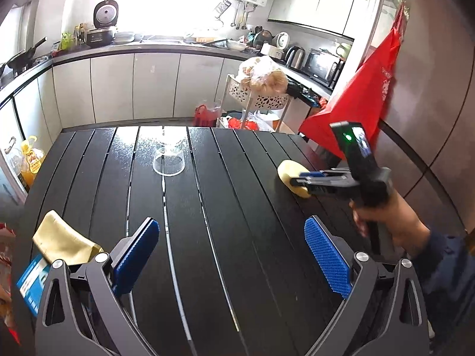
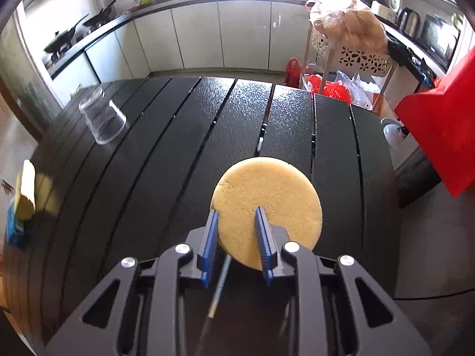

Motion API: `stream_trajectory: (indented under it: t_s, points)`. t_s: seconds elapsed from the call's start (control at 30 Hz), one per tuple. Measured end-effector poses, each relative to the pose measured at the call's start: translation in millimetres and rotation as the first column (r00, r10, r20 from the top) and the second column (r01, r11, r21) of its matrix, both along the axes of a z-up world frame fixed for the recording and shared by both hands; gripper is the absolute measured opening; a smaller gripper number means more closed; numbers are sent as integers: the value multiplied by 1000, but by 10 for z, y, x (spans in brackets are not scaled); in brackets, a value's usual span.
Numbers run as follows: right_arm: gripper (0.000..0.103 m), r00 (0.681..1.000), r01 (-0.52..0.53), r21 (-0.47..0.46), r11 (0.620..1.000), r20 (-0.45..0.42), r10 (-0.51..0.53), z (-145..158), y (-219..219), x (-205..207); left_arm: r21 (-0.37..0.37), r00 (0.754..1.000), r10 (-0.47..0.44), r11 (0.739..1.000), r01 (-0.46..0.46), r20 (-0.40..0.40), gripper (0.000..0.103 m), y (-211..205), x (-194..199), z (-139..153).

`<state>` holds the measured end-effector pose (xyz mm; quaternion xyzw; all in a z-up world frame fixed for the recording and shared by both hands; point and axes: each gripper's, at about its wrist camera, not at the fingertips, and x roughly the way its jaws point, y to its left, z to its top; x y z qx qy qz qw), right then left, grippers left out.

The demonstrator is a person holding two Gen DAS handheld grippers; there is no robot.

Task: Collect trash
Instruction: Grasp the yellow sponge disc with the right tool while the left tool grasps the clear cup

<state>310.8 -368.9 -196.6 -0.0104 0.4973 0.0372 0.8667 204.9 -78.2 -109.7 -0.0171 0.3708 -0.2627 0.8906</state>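
Right gripper [image 2: 236,219] tilted steeply down, jaws clamped on the round yellow sponge [image 2: 267,204] at the right side of the black slatted table [image 1: 225,178]. Left gripper [image 1: 231,231] released, empty, angled down over the table's near edge

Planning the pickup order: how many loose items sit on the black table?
3: a round sponge between the right gripper's pads, an upturned clear cup at the far side, a yellow packet at the left edge. More may be hidden.
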Motion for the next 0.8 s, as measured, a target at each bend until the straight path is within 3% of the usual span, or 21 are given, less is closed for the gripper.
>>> stream_trajectory:
  t_s: [0.3,0.53,0.63,0.8]
  points:
    - [22,996,-67,1,998,54,67,34,26,-262,34,997,78,996,-77,-27,95,-48,608,-188]
    - [21,991,-101,41,994,89,97,118,68,-402,111,997,65,992,-61,-34,95,-216,1301,-358]
    - [21,990,-106,50,993,94,101,126,73,-395,154,994,81,986,-69,-74,95,-287,1605,-523]
    - [20,989,-112,61,992,107,105,143,73,-385,164,981,132,981,-108,-142,95,-293,2034,-767]
